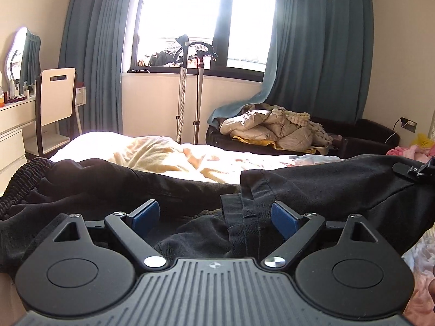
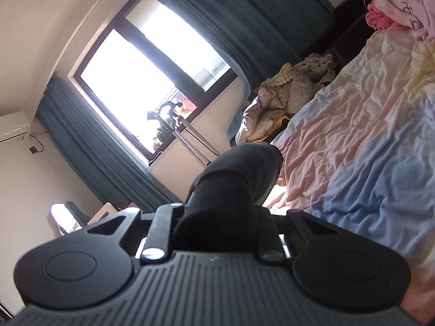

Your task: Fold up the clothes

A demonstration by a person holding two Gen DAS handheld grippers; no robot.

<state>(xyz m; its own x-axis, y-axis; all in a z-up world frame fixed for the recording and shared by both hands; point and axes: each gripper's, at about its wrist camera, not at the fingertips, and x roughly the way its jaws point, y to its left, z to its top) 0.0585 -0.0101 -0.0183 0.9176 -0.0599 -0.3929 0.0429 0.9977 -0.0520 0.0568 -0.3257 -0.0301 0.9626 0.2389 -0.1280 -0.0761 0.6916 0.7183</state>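
Black trousers (image 1: 312, 187) with an elastic waistband (image 1: 19, 179) at the left lie across the pastel bed sheet (image 1: 168, 160). My left gripper (image 1: 216, 216) is open, its blue pads (image 1: 145, 213) on either side of a fold and seam of the black cloth. My right gripper (image 2: 220, 217) is shut on a bunch of the black trousers (image 2: 233, 179), tilted, holding it above the bed sheet (image 2: 353, 141); its fingertips are hidden by the cloth. The tip of the right gripper shows at the right edge of the left wrist view (image 1: 416, 172).
A pile of pink clothes (image 2: 402, 2) lies at the bed's far corner. A dark sofa (image 1: 361, 135) with beige quilted bedding (image 1: 272, 127) stands beyond the bed. A garment steamer stand (image 1: 187, 87), a white chair (image 1: 55, 95) and a dresser (image 1: 13, 125) are by the window.
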